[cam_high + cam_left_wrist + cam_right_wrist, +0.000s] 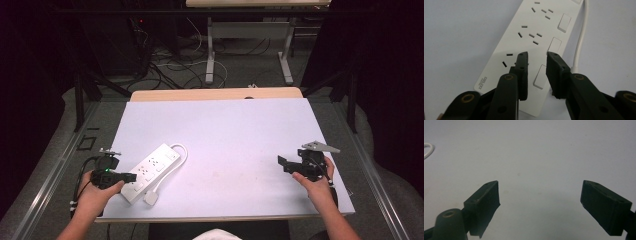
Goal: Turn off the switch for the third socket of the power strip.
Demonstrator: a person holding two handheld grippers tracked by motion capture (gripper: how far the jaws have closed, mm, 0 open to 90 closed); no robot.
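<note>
- The left gripper (536, 58) is held over the near end of the white power strip (531, 37); its jaws stand a narrow gap apart with nothing between them, hovering above the nearest rocker switch (540, 76), probably so that it can be pressed or the strip steadied.
- Whether the jaw tips touch the strip cannot be told.
- The right gripper (540, 200) is kept wide open over bare white table sheet (536, 152), well apart from the strip, apparently waiting.
- In the high view the power strip (150, 170) lies diagonally at the table's near left, its cord (177, 157) looped back to the plug (151, 198).
- The brand print is too small to read.
</note>
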